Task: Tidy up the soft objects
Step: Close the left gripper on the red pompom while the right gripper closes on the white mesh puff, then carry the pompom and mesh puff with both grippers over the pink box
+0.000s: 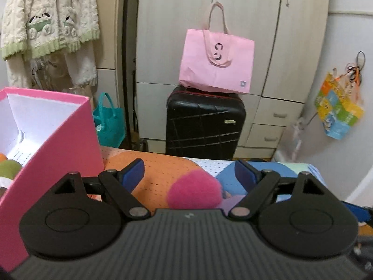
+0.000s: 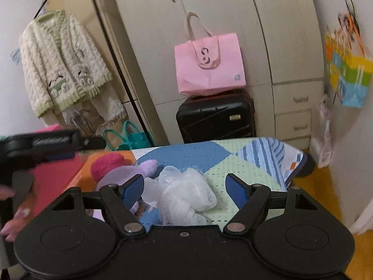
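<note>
A pink-and-lilac plush toy point(image 1: 194, 192) lies on the patterned cloth, just below and between the fingers of my open left gripper point(image 1: 189, 171). It also shows in the right wrist view point(image 2: 121, 166), left of a white mesh bath sponge point(image 2: 181, 194). My right gripper point(image 2: 185, 186) is open, empty, and straddles the sponge from just above. A pink open box point(image 1: 58, 140) stands at the left with green and orange soft things inside, partly hidden.
The patterned cloth point(image 2: 233, 161) covers a small table that ends close ahead. Behind it stand a black suitcase point(image 1: 205, 126) with a pink tote bag point(image 1: 216, 60) on top, a wardrobe, a teal bag point(image 1: 109, 123) and a hanging cardigan point(image 1: 49, 23). The left gripper's body point(image 2: 42, 147) shows in the right wrist view.
</note>
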Demonstrator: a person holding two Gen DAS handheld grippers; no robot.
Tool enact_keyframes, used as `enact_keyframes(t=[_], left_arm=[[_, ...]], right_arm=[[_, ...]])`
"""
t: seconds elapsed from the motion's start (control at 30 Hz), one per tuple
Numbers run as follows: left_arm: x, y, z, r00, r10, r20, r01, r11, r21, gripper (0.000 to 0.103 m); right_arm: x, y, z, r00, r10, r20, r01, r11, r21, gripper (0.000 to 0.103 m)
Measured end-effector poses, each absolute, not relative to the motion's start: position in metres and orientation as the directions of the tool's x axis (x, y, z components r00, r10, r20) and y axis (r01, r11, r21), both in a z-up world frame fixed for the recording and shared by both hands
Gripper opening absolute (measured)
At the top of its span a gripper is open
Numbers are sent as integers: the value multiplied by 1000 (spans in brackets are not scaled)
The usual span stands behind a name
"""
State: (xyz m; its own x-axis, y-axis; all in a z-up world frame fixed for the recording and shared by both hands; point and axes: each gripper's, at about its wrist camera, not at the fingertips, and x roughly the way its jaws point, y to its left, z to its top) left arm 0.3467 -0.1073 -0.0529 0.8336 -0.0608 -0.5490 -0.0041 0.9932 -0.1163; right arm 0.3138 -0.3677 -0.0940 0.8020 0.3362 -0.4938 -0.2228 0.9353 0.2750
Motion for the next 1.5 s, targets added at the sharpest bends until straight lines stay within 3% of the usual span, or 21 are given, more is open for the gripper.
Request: enact_keyframes(t=[0.3,0.37,0.43,0.57,1.03,1.5], left_arm=[[366,-92,-90,744,-105,-660,-32,981,-192,81],[364,-89,-93,753,-103,-650,-39,979,-200,75],[363,-92,-95,753,-91,-652,-21,987,-162,51],[359,-92,-93,750,-100,-654,-3,988,-155,47],[291,-70,-64,819,-141,-556,42,981,-188,46],[219,-71,-50,787,-242,-568,163,969,-187,46]], right_arm=[[315,-350,-106,787,328,-522,-260,944,202,76],[313,-351,-107,790,329,-517,-260,944,204,59],[312,-351,-107,793,327,-514,-259,945,202,45],[310,-347,-108,780,343,-523,-289,939,185,35],[272,-341,-90,832,277,-481,-231,961,154,30],[219,-343,-82,850,273,-450,-179,954,240,30]])
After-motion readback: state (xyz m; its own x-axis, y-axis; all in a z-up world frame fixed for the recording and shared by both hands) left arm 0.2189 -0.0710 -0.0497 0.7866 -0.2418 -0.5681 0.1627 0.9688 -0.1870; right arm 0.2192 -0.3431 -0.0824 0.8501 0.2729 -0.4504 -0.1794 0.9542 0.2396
